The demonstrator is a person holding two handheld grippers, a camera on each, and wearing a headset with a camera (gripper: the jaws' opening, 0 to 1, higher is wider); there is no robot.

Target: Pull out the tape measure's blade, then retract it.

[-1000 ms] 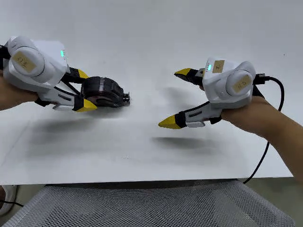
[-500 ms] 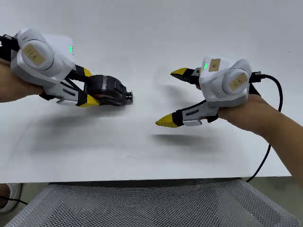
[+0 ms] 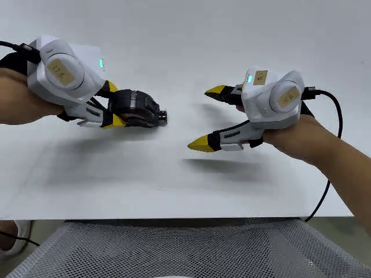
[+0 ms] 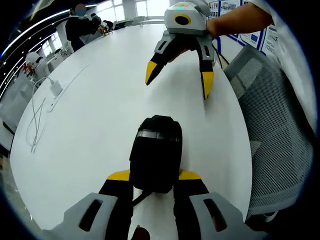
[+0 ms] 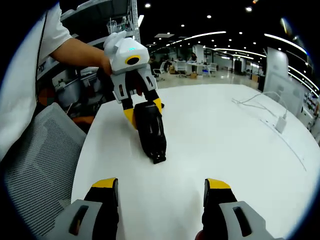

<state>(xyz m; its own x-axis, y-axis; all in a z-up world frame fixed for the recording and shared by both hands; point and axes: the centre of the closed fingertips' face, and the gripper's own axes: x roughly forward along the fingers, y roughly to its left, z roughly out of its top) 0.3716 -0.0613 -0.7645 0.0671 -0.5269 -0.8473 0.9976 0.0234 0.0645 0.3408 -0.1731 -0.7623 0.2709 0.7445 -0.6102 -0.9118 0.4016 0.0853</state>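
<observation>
White table (image 3: 174, 35): bare top betw. grippers & beyond. Near edge runs just below them, mesh chair (image 3: 174, 249) under it. R gripper (image 3: 204, 117) spread wide, holding nothing, tips aimed at the tape. L gripper (image 3: 115, 105) clamped on black tape measure (image 3: 138, 108), case down on the top, blade tab facing R gripper, well apart.

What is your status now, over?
Left tool shut on tape measure, not yet extended. Right tool open, facing it, apart. No obstacle between them.

Tan stickers (image 3: 61, 71) on the left claw (image 3: 116, 105) and right claw (image 3: 203, 117) bear handwriting too blurred to read.
</observation>
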